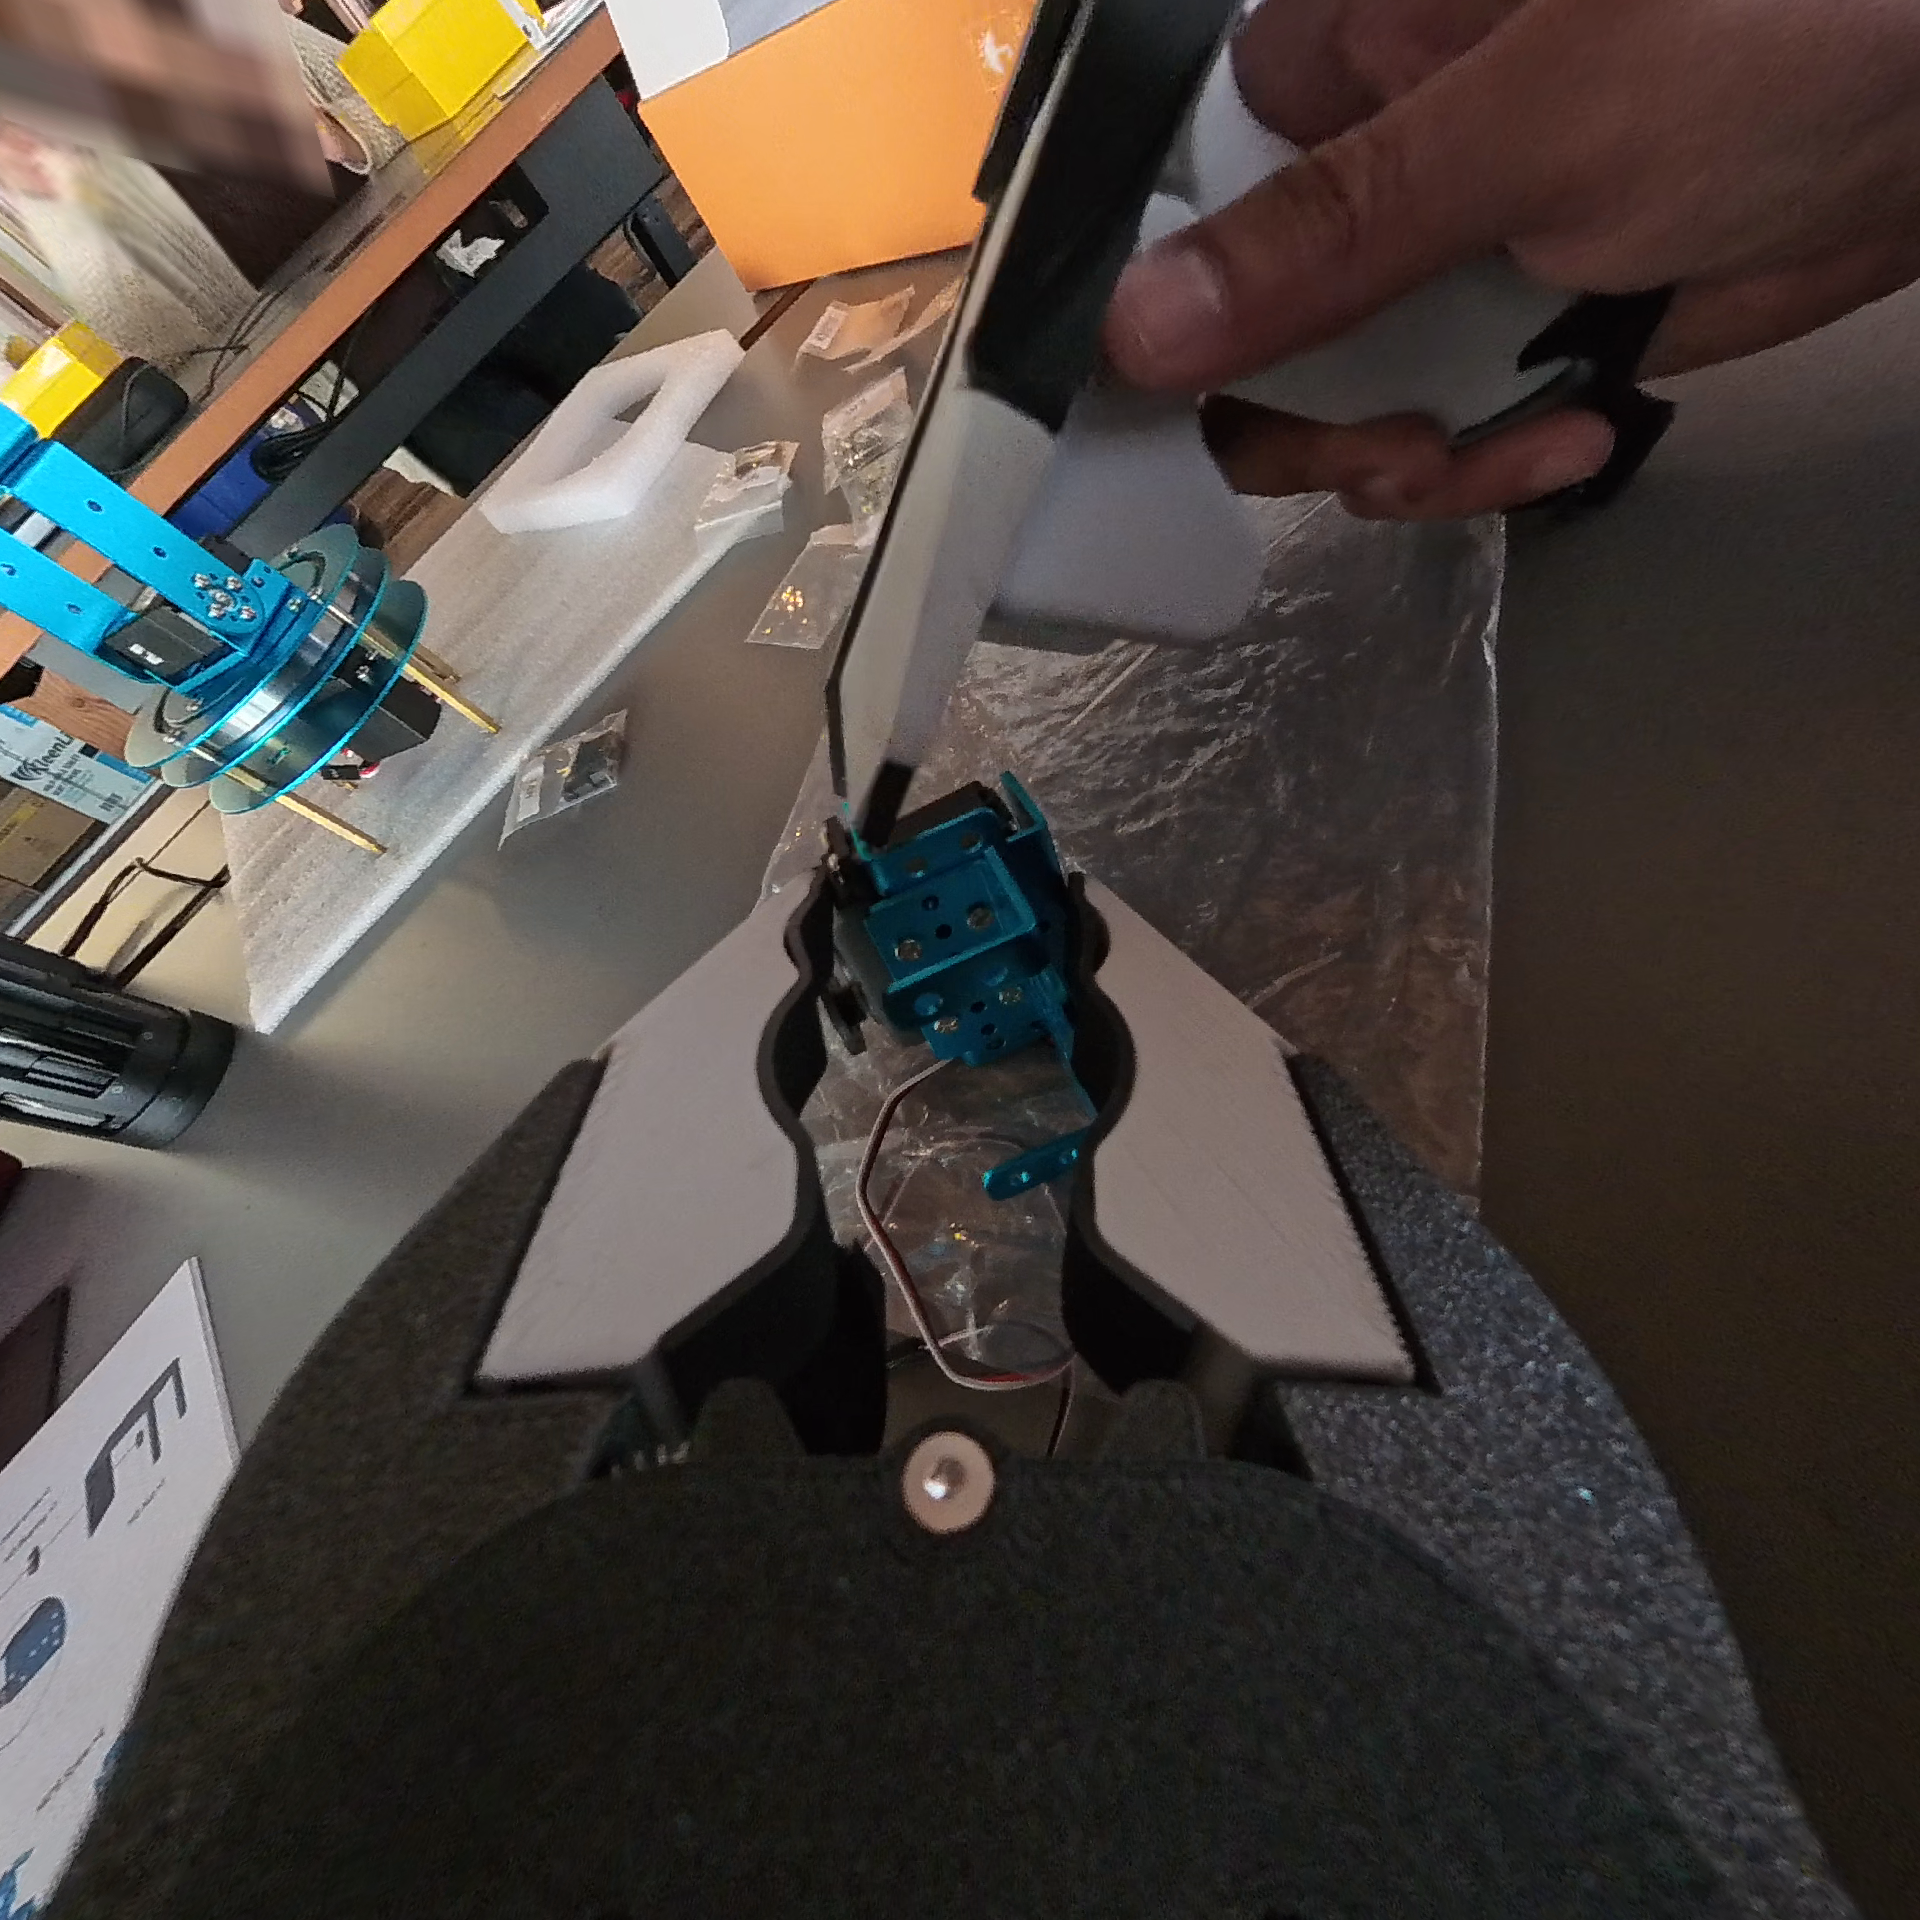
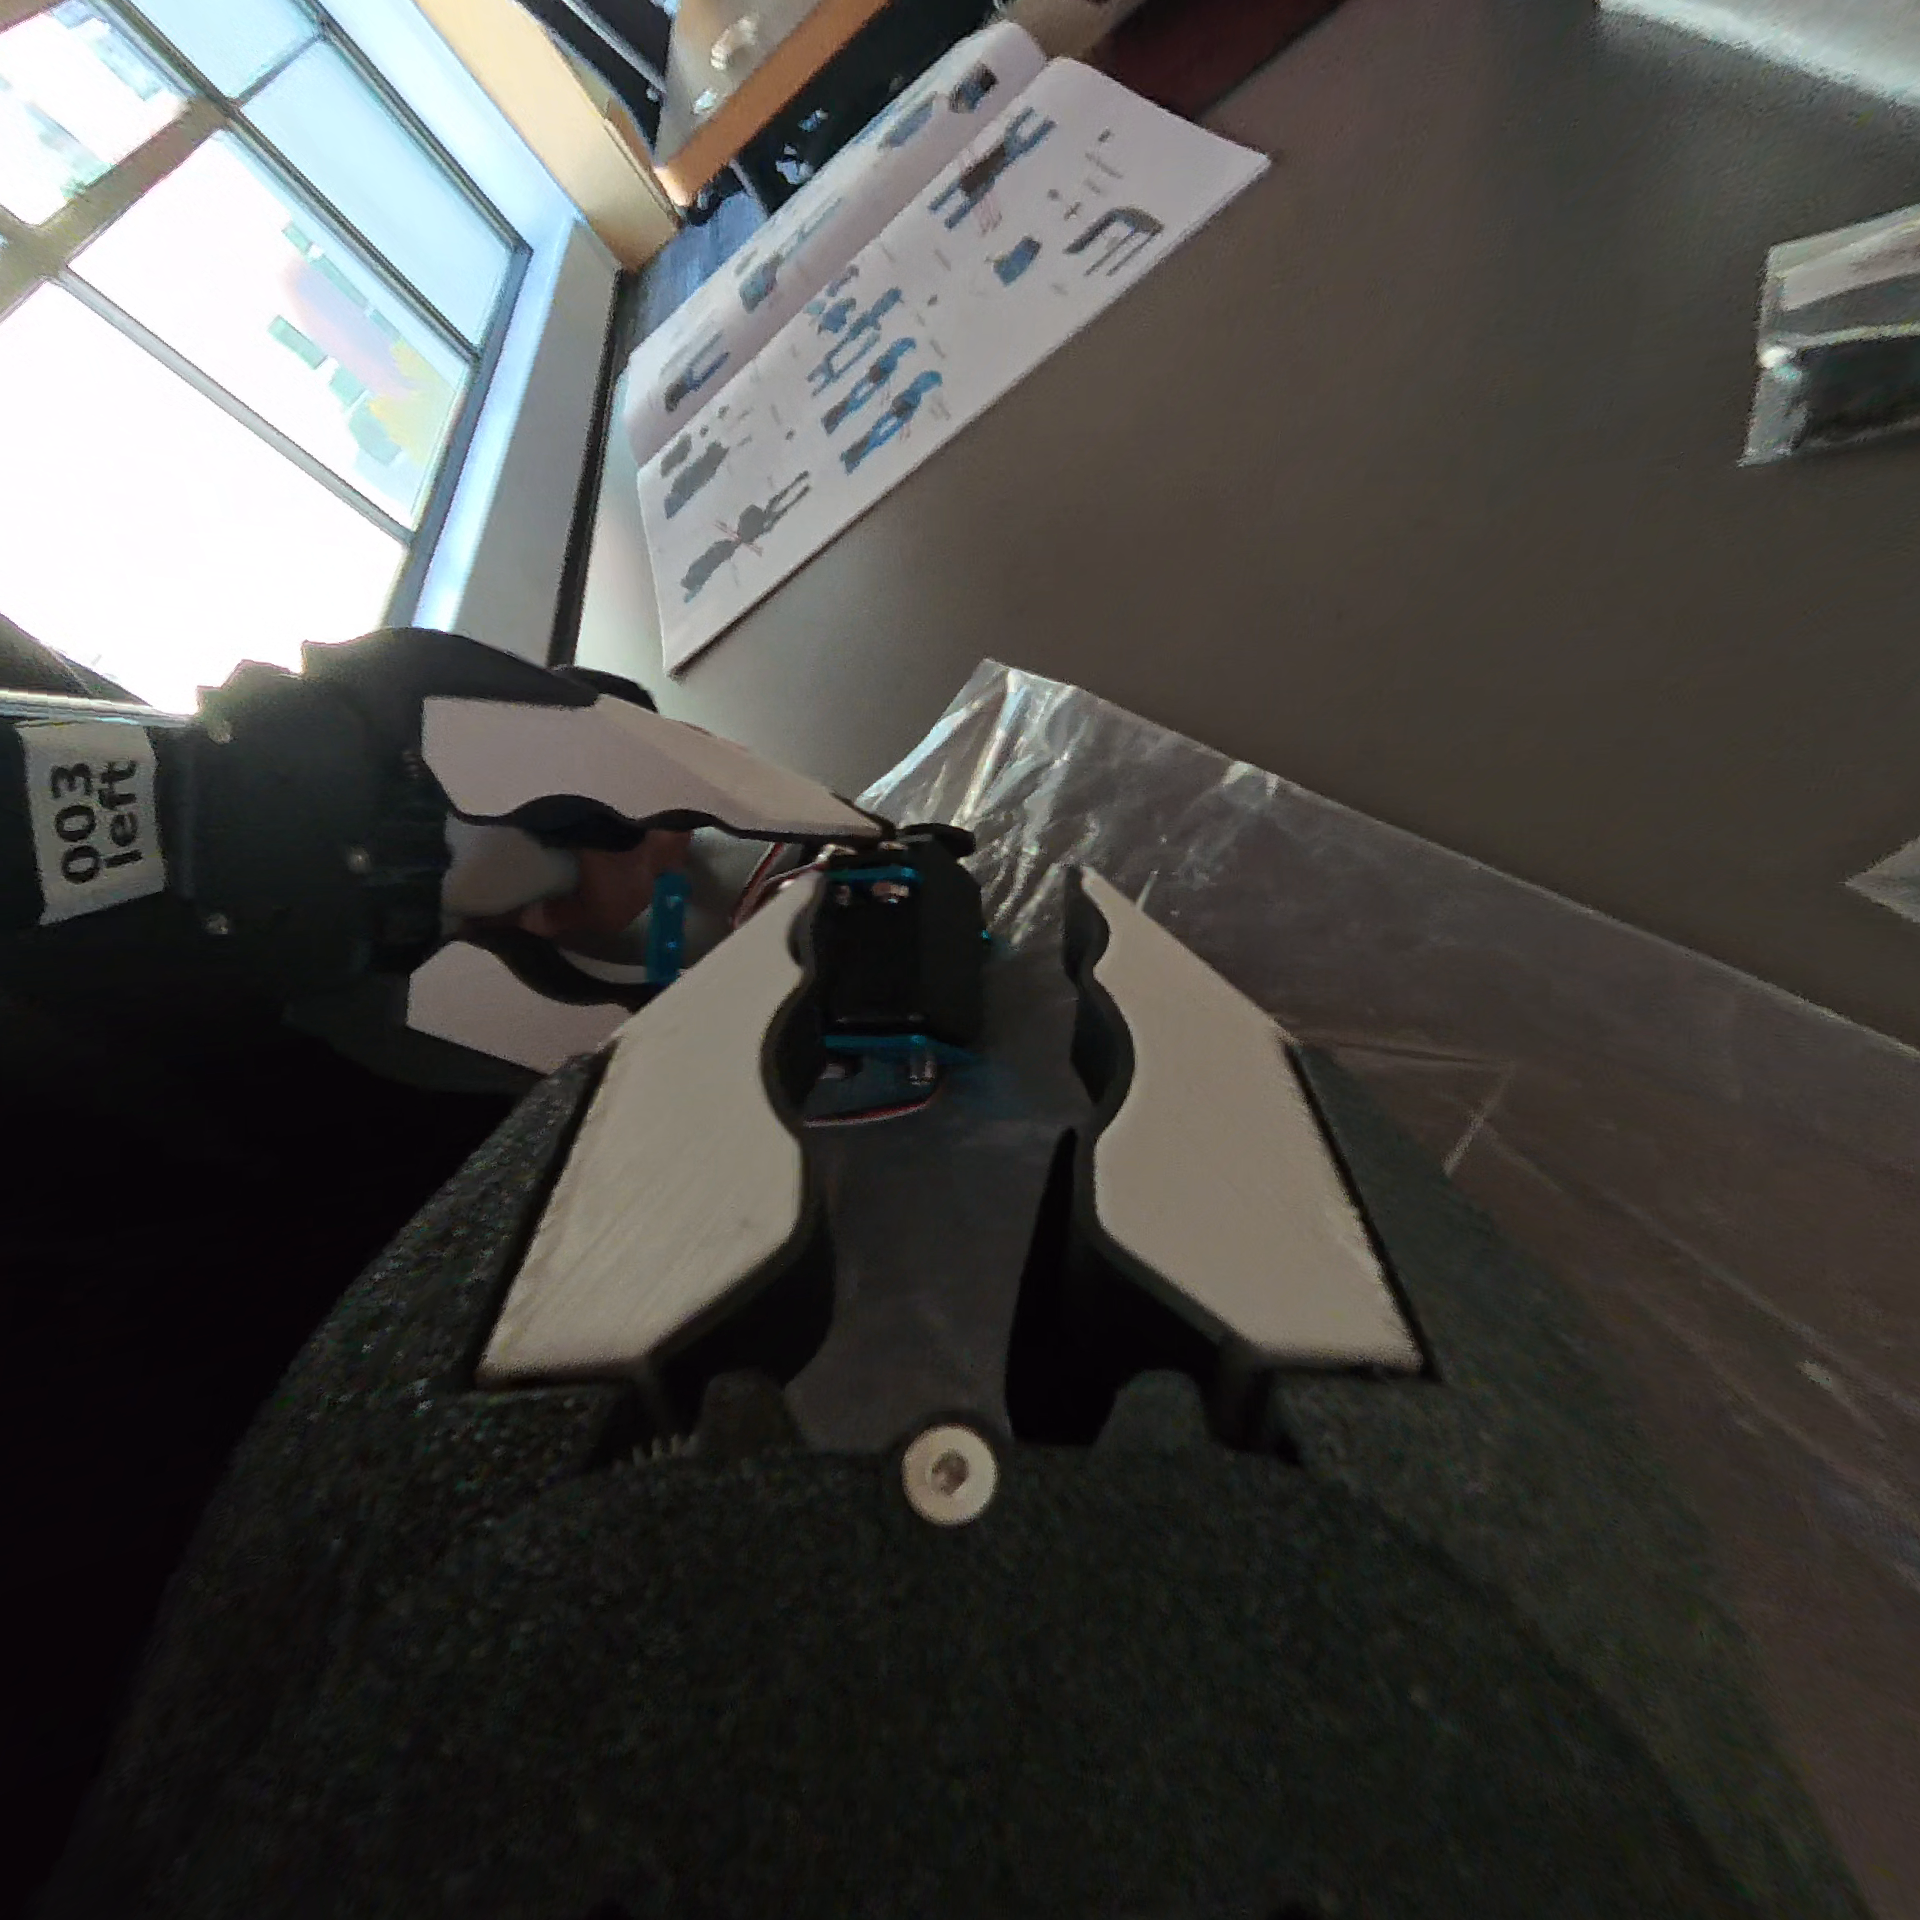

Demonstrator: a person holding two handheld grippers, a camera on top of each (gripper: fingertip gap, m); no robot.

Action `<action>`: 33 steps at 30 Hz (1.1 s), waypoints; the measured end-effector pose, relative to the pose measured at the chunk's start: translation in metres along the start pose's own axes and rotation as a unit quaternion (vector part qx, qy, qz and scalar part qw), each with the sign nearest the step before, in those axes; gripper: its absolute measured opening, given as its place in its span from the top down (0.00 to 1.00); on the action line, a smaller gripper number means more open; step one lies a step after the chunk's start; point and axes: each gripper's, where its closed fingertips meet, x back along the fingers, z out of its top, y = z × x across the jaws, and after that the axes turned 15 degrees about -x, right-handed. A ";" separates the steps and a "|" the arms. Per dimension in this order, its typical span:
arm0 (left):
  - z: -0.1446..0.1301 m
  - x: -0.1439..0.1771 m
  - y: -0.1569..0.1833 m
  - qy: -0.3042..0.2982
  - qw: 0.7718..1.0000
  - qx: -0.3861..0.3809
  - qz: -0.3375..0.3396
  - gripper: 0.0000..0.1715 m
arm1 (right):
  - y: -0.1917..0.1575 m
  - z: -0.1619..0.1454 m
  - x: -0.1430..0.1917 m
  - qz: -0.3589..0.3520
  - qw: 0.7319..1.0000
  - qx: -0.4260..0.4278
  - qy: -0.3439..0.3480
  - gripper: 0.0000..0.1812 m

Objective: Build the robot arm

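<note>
My left gripper (image 1: 940, 899) is shut on a blue metal bracket assembly (image 1: 956, 966) with a black servo. It holds the assembly just above a clear plastic bag (image 1: 1299, 727). A servo wire (image 1: 894, 1143) and a small blue bracket (image 1: 1029, 1169) hang under it. My right gripper (image 2: 940, 899) is open around the black servo (image 2: 894, 966). Its left finger touches the servo and its right finger stands apart. In the left wrist view a hand (image 1: 1507, 208) holds the right gripper (image 1: 868, 800) down onto the assembly's top. One left gripper finger (image 2: 644, 769) shows in the right wrist view.
On the grey table (image 1: 468, 987) stand a blue arm base with round discs (image 1: 281, 665), a white foam piece (image 1: 613, 436), several small parts bags (image 1: 862, 416) and an orange box (image 1: 831, 135). An open instruction booklet (image 2: 883, 343) and a bagged black part (image 2: 1839, 353) lie farther off. Left and right tips are no more than a few centimetres apart.
</note>
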 end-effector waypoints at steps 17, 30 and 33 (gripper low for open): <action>0.000 0.000 0.000 0.000 1.000 -0.002 0.000 0.74 | 0.000 0.007 0.008 -0.007 1.000 0.012 0.020 0.74; 0.000 0.000 0.000 0.000 1.000 -0.003 0.001 0.74 | 0.000 0.000 0.000 -0.015 1.000 0.022 0.001 0.73; 0.000 0.000 0.000 0.000 1.000 -0.002 0.001 0.74 | 0.009 0.006 0.004 -0.029 0.999 0.002 0.016 0.74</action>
